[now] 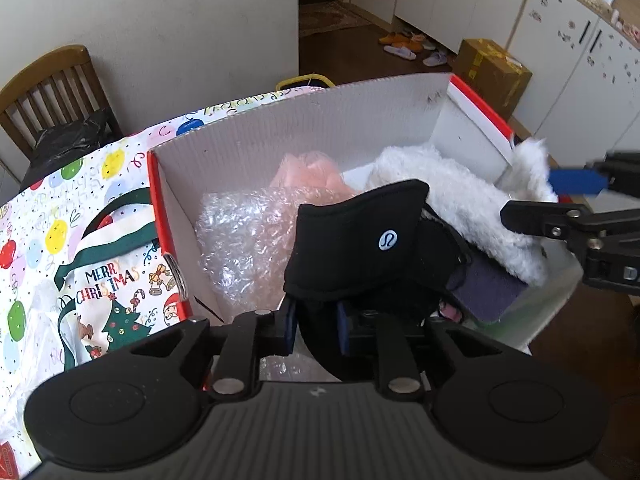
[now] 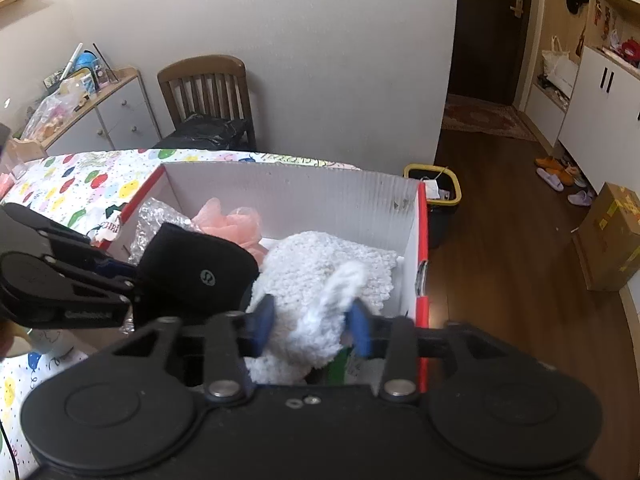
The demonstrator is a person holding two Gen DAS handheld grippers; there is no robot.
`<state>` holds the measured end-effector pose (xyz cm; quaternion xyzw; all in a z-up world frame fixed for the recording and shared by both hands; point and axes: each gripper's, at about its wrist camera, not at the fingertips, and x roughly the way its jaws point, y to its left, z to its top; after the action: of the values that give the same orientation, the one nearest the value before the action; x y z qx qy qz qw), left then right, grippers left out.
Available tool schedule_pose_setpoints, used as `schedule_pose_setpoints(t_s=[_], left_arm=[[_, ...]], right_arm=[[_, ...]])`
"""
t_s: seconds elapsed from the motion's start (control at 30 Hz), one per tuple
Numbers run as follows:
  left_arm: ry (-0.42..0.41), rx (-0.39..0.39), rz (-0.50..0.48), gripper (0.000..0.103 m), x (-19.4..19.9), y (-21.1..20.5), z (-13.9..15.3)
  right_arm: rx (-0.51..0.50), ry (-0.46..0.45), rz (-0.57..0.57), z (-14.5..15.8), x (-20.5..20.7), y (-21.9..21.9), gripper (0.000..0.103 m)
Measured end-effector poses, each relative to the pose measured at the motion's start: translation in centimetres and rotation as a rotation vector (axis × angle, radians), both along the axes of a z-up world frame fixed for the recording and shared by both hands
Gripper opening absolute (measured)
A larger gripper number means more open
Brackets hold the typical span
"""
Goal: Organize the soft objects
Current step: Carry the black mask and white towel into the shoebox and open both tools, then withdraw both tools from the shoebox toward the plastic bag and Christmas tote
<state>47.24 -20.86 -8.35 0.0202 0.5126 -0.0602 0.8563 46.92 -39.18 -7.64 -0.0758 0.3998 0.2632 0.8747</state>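
A red-and-white cardboard box (image 1: 256, 136) (image 2: 304, 192) sits on the table and holds soft things: bubble wrap (image 1: 240, 236), a pink mesh pouf (image 1: 316, 172) (image 2: 228, 224) and a white fluffy cloth (image 1: 452, 196) (image 2: 320, 264). My left gripper (image 1: 316, 326) is shut on a black fleece headband (image 1: 360, 240) (image 2: 200, 272) and holds it over the box. My right gripper (image 2: 310, 328) has its jaws around a fold of the white fluffy cloth at the box's near right side; it also shows in the left wrist view (image 1: 576, 200).
A Christmas tote bag (image 1: 108, 284) lies on the balloon-print tablecloth (image 1: 48, 216) left of the box. A wooden chair (image 2: 208, 96) stands behind the table. A yellow-rimmed bin (image 2: 436, 188) and a cardboard carton (image 2: 608, 236) are on the floor at right.
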Motion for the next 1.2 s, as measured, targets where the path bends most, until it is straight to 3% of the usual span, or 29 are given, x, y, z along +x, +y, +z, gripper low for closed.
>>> schedule_pose_setpoints(t_s=[0.13, 0.17, 0.2, 0.23, 0.33, 0.7, 1.2], left_arm=[[-0.007, 0.015, -0.014, 0.033, -0.5, -0.3, 0.2], [-0.007, 0.008, -0.014, 0.047, -0.6, -0.3, 0.3], [-0.01, 0.002, -0.016, 0.069, -0.8, -0.4, 0.4], [-0.017, -0.004, -0.019, 0.076, -0.9, -0.4, 0.6], [-0.048, -0.013, -0.026, 0.077, -1.5, -0.5, 1.3], [-0.128, -0.031, -0.006, 0.077, -4.3, -0.1, 5.0], [-0.236, -0.075, 0.049, 0.085, -10.9, 5.6, 10.8]], right_arm=[[-0.004, -0.02, 0.006, 0.7, -0.5, -0.7, 0.059], [-0.004, -0.022, 0.008, 0.9, -0.7, -0.9, 0.06], [-0.003, -0.024, 0.012, 1.0, -0.8, -1.0, 0.063], [-0.002, -0.028, 0.017, 1.2, -1.0, -1.2, 0.065], [0.006, -0.038, 0.028, 1.8, -1.6, -1.6, 0.067], [0.031, -0.089, 0.049, 4.5, -4.8, -3.1, 0.097], [0.125, -0.13, 0.125, 8.7, -8.9, 0.1, 0.101]])
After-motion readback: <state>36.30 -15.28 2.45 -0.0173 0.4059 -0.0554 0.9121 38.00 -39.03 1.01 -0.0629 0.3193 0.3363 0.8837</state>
